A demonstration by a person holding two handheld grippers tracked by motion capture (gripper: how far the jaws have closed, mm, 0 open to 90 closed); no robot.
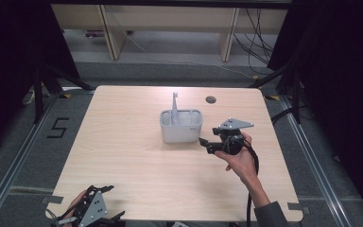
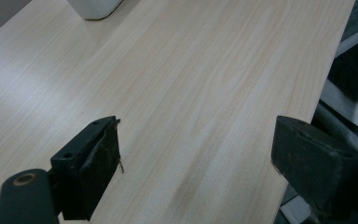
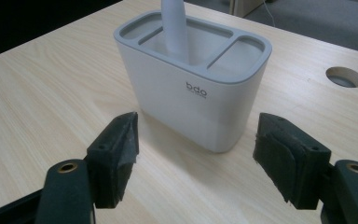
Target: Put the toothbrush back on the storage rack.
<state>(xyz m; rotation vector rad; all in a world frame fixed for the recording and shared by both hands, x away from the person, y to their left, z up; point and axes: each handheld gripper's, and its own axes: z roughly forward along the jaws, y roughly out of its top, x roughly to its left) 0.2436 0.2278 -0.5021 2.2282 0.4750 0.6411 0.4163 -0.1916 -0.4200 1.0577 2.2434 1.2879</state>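
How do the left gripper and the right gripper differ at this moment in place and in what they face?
The right gripper is raised beside the white holder, jaws pointing at it; the left gripper sits at the table's near edge, far from the holder. The right gripper's jaws frame the holder; the left gripper's frame bare tabletop. Both are open and hold nothing.

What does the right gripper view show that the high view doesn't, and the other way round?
The right gripper view alone shows the lettering "bdo" on the white holder and its separate compartments. The high view alone shows the left gripper at the table's near edge, and the floor around. Both show the holder, the white handle standing in it, the round table hole, and the right gripper, fingers open.
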